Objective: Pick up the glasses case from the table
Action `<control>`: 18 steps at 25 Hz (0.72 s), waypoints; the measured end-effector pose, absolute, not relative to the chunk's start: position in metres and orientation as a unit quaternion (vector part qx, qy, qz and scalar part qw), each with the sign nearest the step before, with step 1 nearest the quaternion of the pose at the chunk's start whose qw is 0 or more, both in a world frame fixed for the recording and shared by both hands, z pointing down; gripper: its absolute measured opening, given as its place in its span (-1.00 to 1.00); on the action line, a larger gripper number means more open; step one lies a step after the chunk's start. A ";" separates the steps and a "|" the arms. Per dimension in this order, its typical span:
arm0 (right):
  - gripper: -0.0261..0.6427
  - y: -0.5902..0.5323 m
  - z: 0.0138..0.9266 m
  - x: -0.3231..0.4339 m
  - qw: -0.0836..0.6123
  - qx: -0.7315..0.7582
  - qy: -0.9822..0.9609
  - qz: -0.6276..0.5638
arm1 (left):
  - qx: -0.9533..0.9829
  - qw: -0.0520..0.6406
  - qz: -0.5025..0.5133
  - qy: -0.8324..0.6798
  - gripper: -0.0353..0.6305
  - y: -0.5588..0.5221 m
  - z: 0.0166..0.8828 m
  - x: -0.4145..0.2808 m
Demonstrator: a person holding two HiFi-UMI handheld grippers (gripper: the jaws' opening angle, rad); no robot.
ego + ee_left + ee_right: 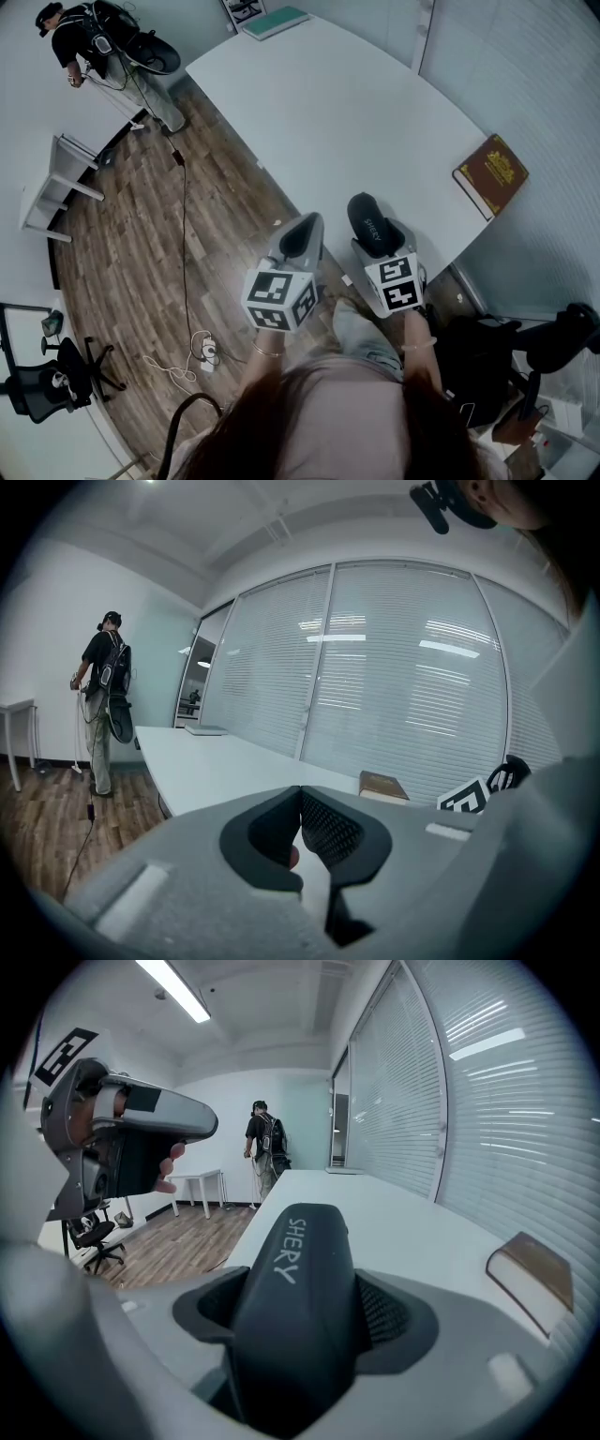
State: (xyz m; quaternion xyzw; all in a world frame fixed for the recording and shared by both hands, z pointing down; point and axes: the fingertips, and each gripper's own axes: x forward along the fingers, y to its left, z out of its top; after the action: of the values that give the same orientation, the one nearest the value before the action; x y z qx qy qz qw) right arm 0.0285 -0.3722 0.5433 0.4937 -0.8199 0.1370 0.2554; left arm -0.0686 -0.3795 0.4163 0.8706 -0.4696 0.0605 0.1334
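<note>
Right tongs (305, 1326) pinch the long black hard glasses case (295, 1260) and seem to hold it just above the edge of the white desk (337, 103), so the job looks almost done, while the left tongs (300, 817) are pressed together, empty.

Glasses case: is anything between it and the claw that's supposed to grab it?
Nothing visible. The glasses case already sits clamped between the right gripper's jaws, with no other object between them. The brown book lies well off to the side on the table.

A brown book (490, 174) lies well apart from a teal notebook (277, 21).
</note>
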 end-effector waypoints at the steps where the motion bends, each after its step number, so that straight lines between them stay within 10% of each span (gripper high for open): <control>1: 0.11 -0.370 0.541 0.029 0.253 0.496 -0.820 0.134 | 0.871 0.132 0.059 -0.469 -0.87 -0.377 0.415 -0.069; 18: 0.11 -0.328 0.499 0.024 0.233 0.518 -0.818 0.088 | 0.878 0.114 0.043 -0.462 -0.87 -0.317 0.398 -0.078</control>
State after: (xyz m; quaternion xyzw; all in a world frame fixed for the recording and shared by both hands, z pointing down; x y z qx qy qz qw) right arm 0.0239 -0.3276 0.4995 0.5182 -0.8183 0.0877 0.2328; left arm -0.0782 -0.3172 0.3977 0.8783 -0.4624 0.0427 0.1137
